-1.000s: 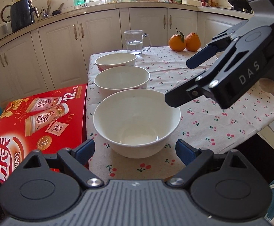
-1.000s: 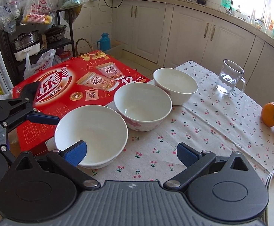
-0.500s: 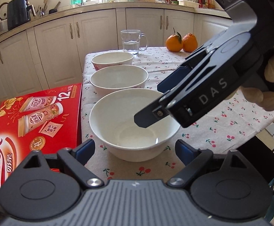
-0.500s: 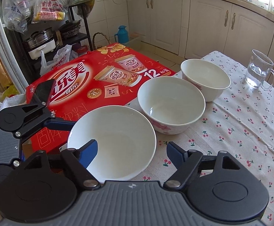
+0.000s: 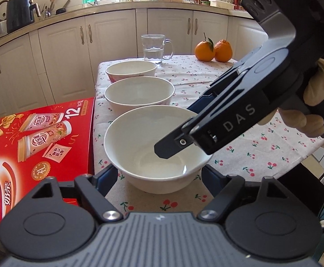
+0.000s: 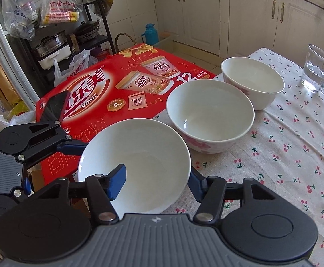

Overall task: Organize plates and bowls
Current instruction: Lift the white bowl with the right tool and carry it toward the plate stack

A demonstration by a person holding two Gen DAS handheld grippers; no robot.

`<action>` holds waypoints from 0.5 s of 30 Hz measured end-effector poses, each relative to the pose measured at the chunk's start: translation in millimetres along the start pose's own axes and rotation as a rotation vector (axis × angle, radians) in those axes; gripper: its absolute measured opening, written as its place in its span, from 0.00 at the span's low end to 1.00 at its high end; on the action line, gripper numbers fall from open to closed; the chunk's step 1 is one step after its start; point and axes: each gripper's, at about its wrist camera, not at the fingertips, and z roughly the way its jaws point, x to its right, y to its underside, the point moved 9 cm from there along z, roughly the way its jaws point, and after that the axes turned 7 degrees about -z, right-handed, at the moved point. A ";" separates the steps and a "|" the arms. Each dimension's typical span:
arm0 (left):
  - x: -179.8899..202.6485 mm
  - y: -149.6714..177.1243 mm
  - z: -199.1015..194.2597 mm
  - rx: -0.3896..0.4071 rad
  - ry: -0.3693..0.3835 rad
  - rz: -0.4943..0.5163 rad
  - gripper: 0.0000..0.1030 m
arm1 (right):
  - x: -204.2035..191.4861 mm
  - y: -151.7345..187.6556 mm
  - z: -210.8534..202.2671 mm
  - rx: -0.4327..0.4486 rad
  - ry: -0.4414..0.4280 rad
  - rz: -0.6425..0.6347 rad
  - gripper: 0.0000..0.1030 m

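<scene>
Three white bowls stand in a row on the cherry-print table (image 5: 262, 153). The near bowl (image 5: 139, 138) (image 6: 139, 146) sits between the fingers of my left gripper (image 5: 159, 175), whose jaws are closing on its two sides; no pad clearly presses. My right gripper (image 6: 156, 184) (image 5: 182, 129) comes in from the right and is shut on this bowl's wall, one blue pad inside and the other outside. The middle bowl (image 5: 139, 91) (image 6: 208, 111) has pink flowers. Behind it stands the far bowl (image 5: 130, 69) (image 6: 251, 77).
A large red drink carton (image 5: 39, 138) (image 6: 117, 89) lies just off the table's left edge. A glass mug of water (image 5: 153, 49) (image 6: 315, 73) and two oranges (image 5: 213, 50) stand at the far end. A gloved hand (image 5: 313, 111) holds the right gripper. Kitchen cabinets lie behind.
My right gripper has come down and in over the near bowl, and its jaws have shut on the bowl's wall. The left jaws have narrowed around the same bowl.
</scene>
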 end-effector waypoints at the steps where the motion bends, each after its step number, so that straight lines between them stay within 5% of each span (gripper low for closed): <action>1: 0.0 0.0 0.1 0.000 0.000 0.000 0.79 | -0.2 -0.1 0.0 0.000 -0.001 -0.001 0.63; 15: 20.3 -10.5 0.1 -0.001 0.025 0.054 0.79 | 7.0 6.5 -19.2 0.025 0.013 0.027 0.63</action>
